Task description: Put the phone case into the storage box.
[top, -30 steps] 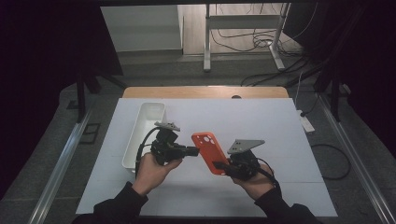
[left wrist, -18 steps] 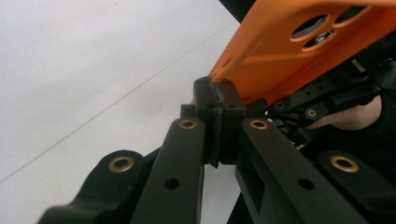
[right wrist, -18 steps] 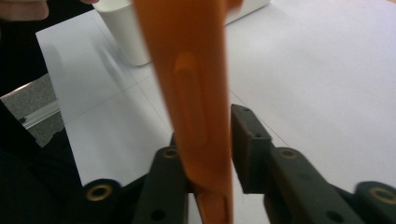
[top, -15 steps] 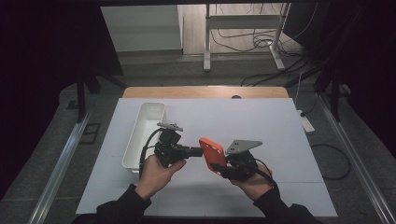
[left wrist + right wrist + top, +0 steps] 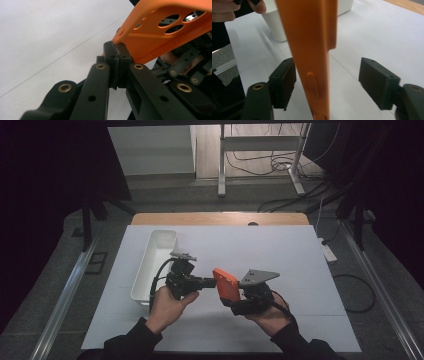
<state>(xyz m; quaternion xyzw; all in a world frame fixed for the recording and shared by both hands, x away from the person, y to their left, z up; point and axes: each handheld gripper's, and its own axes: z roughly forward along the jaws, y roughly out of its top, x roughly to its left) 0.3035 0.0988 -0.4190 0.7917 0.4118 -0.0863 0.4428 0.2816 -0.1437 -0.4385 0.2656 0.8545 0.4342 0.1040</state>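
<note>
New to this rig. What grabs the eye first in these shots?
The orange phone case, held up over the white table between the two hands, is the one bright thing there. The left gripper is pinched shut on the case's edge, while the right gripper has just been opening: its fingers stand apart with the case between them, one clearly off it. A white bin sits to the left.
</note>
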